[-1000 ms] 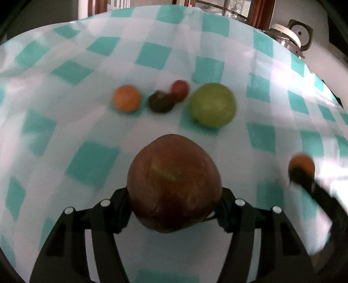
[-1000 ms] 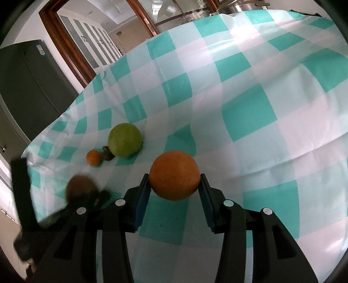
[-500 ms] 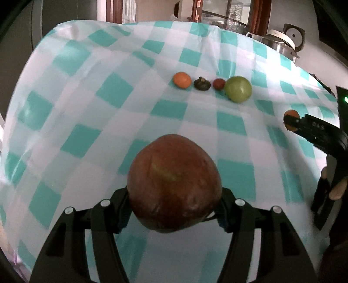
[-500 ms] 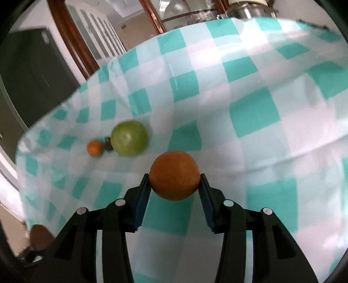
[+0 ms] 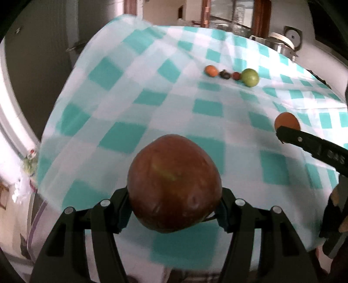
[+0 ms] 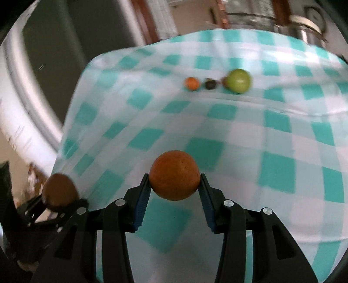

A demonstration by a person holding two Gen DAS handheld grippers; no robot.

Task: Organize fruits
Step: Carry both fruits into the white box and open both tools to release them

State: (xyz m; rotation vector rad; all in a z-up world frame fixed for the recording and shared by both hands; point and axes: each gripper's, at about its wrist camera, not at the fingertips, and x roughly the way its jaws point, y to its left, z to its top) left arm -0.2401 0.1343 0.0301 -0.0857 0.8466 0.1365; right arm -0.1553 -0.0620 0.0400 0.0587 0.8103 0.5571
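My left gripper point(image 5: 174, 202) is shut on a large dark red apple point(image 5: 174, 182), held over the near left part of the table. In the right wrist view that apple point(image 6: 59, 192) shows at the lower left. My right gripper point(image 6: 174, 187) is shut on an orange point(image 6: 174, 175); the same orange point(image 5: 287, 123) appears at the right of the left wrist view. Far back on the checked cloth lies a row of fruit: a small orange point(image 5: 211, 71), a dark fruit point(image 5: 225, 75), a small red fruit point(image 5: 236, 75) and a green apple point(image 5: 250, 77).
The teal and white checked tablecloth point(image 5: 152, 98) drapes over the table's left and near edges. A metal pot with a lid point(image 5: 282, 44) stands behind the far right corner. A dark cabinet point(image 5: 39, 54) and a wooden door frame point(image 5: 206, 10) lie beyond the table.
Both grippers have pulled back from the fruit row toward the near left edge of the table, each still holding its fruit. The row now looks far smaller.
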